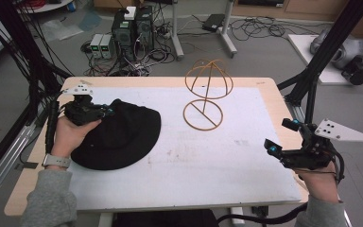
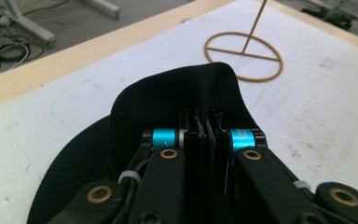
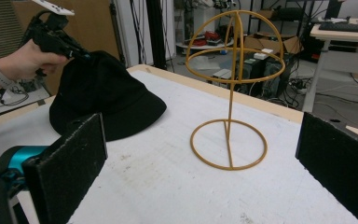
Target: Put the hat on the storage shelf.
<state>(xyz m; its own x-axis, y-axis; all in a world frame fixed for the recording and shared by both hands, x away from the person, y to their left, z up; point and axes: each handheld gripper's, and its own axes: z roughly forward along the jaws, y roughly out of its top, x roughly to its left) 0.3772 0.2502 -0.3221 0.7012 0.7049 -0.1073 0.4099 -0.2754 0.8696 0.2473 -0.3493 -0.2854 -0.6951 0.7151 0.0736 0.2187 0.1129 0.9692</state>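
Left tool (image 1: 105, 112) clenched on black hat (image 1: 123, 137) brim, right tool (image 1: 276, 142) released

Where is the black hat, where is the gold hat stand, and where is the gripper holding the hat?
black hat (image 1: 123, 137), high view, on its brim.
gold hat stand (image 3: 228, 149), right gripper view, on its ring base.
left gripper (image 2: 205, 135), left gripper view, between its fingertips, shut on the hat's edge.

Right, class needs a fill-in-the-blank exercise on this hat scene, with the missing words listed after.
1. The left gripper is shut on the black ____.
2. The wire hat stand is coloured ____.
3. The right gripper has its jaws ____.
4. The stand's ring base rests on the white ____ of the table.

Missing words: hat; yellow; open; mat
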